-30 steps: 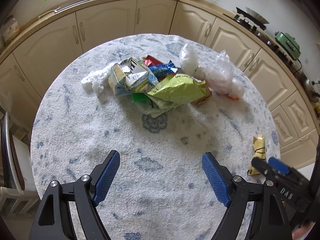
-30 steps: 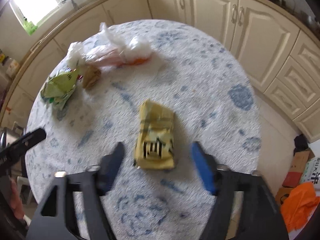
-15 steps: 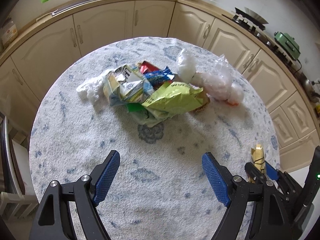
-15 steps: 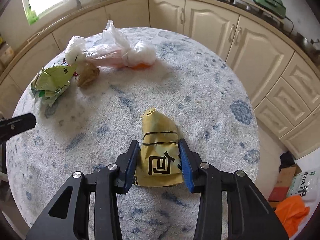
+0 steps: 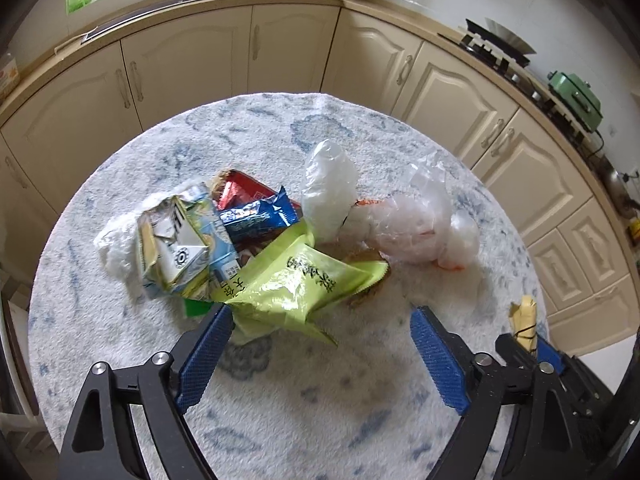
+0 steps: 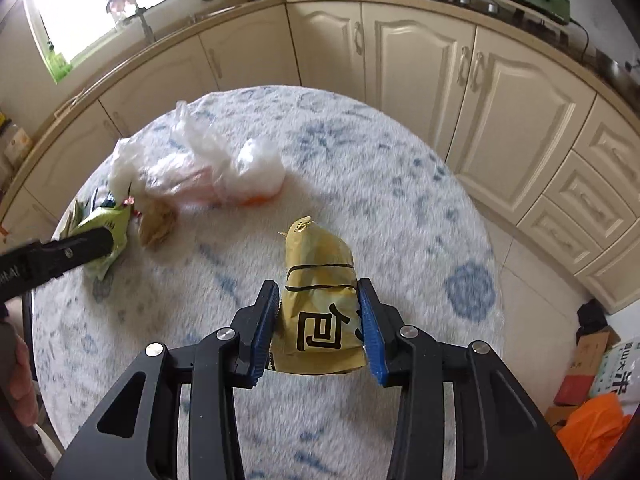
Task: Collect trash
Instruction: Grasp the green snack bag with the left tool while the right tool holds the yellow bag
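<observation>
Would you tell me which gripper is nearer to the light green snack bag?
Left. The left gripper hangs open right at the light green snack bag, one finger touching its edge; the right gripper is off to its side, clamping the yellow wrapper.

Bench cover (image 5: 320,412) is fuzzy white with blue blotches. Lime-green snack bag (image 5: 296,284), blue wrapper (image 5: 260,216), red one (image 5: 244,190), yellow packet (image 6: 320,300) with black lines and lettering, cream cabinets (image 6: 420,72).
</observation>
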Available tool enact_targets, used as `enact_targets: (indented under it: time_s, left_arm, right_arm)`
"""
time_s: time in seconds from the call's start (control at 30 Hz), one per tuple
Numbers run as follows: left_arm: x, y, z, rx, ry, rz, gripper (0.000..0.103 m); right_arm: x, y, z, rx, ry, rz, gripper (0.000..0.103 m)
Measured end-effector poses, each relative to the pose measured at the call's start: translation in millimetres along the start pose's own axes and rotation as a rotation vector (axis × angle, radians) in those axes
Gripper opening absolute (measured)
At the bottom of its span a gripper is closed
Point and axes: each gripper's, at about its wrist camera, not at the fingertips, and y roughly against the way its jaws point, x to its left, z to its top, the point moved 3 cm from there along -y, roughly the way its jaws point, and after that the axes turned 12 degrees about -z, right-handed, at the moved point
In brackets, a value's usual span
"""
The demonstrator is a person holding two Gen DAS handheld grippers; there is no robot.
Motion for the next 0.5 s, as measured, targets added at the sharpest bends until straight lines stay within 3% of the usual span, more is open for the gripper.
enact_targets:
  time_s: [0.07,0.1,0.13,0.27,0.5]
  left_arm:
    - [4.0,-9.4,2.1,-0.005,0.019,0.002,0.052]
    - [8.1,-16.0,2.5,0.012,0.036,0.009,0.019]
    - [10.8,-22.3,2.0,0.032,0.05,0.013,0.003]
    - [15.4,-26.2,3.3,0.015,0.063,0.001,0.004]
    - [-0.5,2.1,0.2,-0.07,-0.012,0.003,0.001]
  right_arm:
    - [0.4,-5.6,6.2,-0.003,0.004,0.002,0.04]
    - [0.7,-8.8,9.5,-0.005,0.007,0.0,0.04]
    - [0.6,-11.2,11.0,-0.006,0.009,-0.003,0.04]
    - [-0.2,-16.7,12.2,0.002,0.009,0.001,0.04]
    - [-9.7,-12.9,3.5,0.017,-0.013,-0.002,0.04]
